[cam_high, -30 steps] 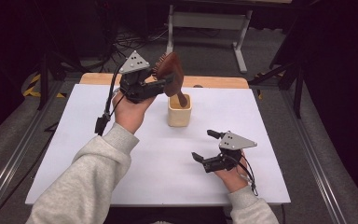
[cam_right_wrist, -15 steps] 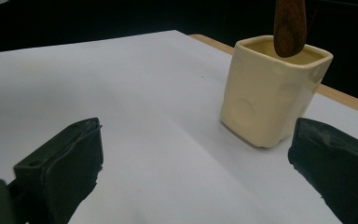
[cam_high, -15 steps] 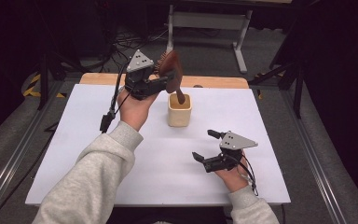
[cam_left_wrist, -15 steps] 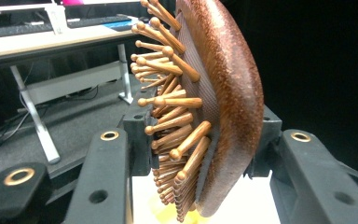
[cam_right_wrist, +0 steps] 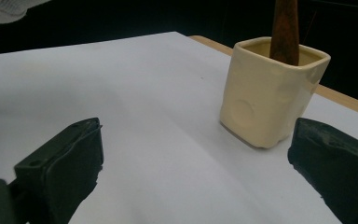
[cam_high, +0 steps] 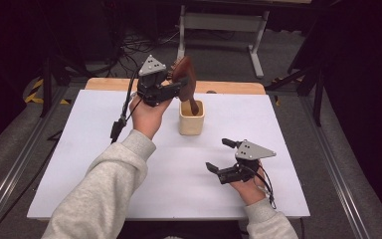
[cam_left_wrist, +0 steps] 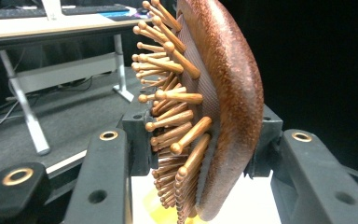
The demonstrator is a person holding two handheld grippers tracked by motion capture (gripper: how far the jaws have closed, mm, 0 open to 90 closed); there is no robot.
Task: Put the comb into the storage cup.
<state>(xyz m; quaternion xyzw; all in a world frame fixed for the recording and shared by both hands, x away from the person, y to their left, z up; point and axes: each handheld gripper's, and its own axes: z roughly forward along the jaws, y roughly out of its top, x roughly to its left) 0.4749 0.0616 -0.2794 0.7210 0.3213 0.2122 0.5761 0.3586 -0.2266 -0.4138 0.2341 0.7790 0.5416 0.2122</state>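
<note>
One white table (cam_high: 104, 164), wooden strip along far edge. One cream square cup (cam_high: 191, 121) standing upright near middle of far edge, clear of the edge itself. One brown wooden hairbrush (cam_high: 185, 74), handle down inside cup, head tilted above rim, bristle pegs facing left gripper's body. Two grippers, two hands, one grey sleeve per arm.

L arm stretched diagonally from near-left corner toward cup; hand (cam_high: 146, 117) under left gripper (cam_high: 179, 87), raised off surface, jaws pointing level toward cup's top. Jaws clamped on brush head, one pad on pegs side, one on smooth back; seen close in left gripper view, hairbrush (cam_left_wrist: 214, 107) upright between both jaws.

R hand (cam_high: 248, 188) resting near near-right corner, wrist low, right gripper (cam_high: 220, 155) lying level w/ jaws aimed at far-left. Jaws spread wide, holding nothing. Right gripper view: cup (cam_right_wrist: 272, 93) ahead btwn jaws, well apart from them, brush handle sticking out of it.
</note>
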